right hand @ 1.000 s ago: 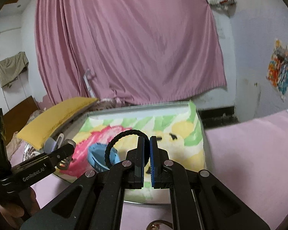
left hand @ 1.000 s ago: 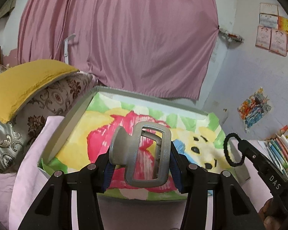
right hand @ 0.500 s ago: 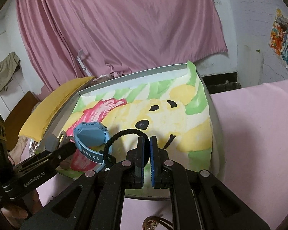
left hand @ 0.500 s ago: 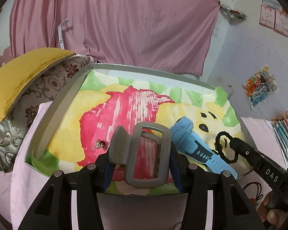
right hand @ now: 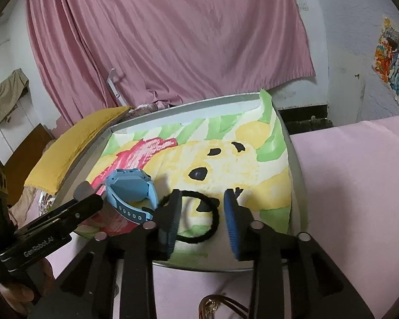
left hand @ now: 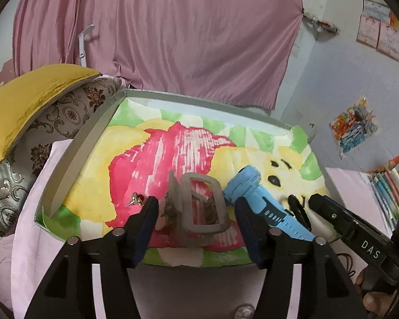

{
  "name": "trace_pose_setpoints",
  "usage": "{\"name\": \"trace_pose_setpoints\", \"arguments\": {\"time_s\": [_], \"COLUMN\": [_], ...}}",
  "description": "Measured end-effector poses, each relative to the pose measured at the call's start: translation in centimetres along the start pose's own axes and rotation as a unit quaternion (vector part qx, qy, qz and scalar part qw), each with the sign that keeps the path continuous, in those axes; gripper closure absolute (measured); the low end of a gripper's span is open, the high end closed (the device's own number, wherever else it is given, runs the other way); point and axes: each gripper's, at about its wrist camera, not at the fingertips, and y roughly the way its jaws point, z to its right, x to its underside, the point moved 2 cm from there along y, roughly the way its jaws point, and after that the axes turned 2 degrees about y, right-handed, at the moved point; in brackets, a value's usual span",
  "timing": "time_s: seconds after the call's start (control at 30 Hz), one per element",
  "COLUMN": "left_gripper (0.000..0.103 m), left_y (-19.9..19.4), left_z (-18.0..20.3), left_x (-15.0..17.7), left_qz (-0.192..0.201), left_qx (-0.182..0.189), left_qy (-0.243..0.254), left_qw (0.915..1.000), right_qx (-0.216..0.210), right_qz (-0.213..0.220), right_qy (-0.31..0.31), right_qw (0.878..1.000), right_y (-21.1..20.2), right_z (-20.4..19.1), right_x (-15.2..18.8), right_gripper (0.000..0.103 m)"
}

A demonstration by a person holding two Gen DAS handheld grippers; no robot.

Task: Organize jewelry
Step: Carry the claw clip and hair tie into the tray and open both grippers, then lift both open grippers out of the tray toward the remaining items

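- Hair clip (left hand: 203, 207), grey, sits in the near part of the tray (left hand: 74, 154) on the painted liner, standing between the pads of the left claw (left hand: 196, 228). Its open rectangular frame faces the camera; long axis runs roughly near-to-far and tilted up.
- Left claw: jaws have just been opening; pads now stand clear of the clip on both sides, so it is released.
- Black hair tie (right hand: 199, 218) lies flat on the liner at the tray's near right, a loop with no clear long axis. It sits between the spread pads of the right claw (right hand: 202, 220); the left pad hides part of the loop, so contact there cannot be told.
- Right claw: jaws have just been opening; I read the tie as let go.
- Blue watch (right hand: 130, 194) lies between clip and tie, strap running toward the near edge. A small earring (left hand: 136, 199) rests left of the clip.
- Step in hand, as judged: both pieces deposited in the tray.
- Next move calls for lifting both claws straight back without snagging clip or tie, then fetching another item; something gold (right hand: 212, 305) shows on the pink cloth nearer than the tray.
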Motion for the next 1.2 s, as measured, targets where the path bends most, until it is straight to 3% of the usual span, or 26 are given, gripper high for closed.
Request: {"name": "trace_pose_setpoints", "arguments": {"time_s": [0.1, 0.23, 0.37, 0.5, 0.63, 0.93, 1.2], "left_gripper": [0.043, 0.031, 0.022, 0.005, 0.001, 0.001, 0.001], "left_y": [-0.7, -2.1, -3.8, -5.5, -7.0, -10.2, -12.3], "left_z": [-0.1, -0.3, -0.5, -0.7, -0.5, 0.6, 0.7], "left_x": [0.0, 0.1, 0.2, 0.7, 1.4, 3.1, 4.9], "left_qz": [0.014, 0.042, 0.071, 0.099, 0.123, 0.161, 0.184], "left_qx": [0.005, 0.009, 0.008, -0.003, -0.013, -0.024, -0.027], "left_qy": [-0.003, -0.008, -0.009, -0.007, 0.006, 0.047, 0.054], "left_qw": [0.9999, 0.999, 0.9974, 0.9951, 0.9923, 0.9855, 0.9811], "right_qx": [-0.003, 0.001, 0.012, 0.015, 0.008, 0.025, 0.022], "right_qz": [0.01, 0.028, 0.051, 0.079, 0.111, 0.174, 0.181], "right_qy": [0.002, -0.009, -0.024, -0.041, -0.063, -0.103, -0.124], "right_qw": [1.0, 1.0, 0.998, 0.996, 0.992, 0.979, 0.975], "right_y": [-0.8, -2.2, -3.9, -6.0, -8.1, -12.3, -14.2], "right_z": [0.1, 0.1, 0.0, -0.1, -0.6, -1.6, -1.6], "right_x": [0.0, 0.1, 0.3, 0.6, 1.1, 2.7, 4.2], "right_gripper": [0.071, 0.048, 0.037, 0.018, 0.004, 0.002, 0.002]}}
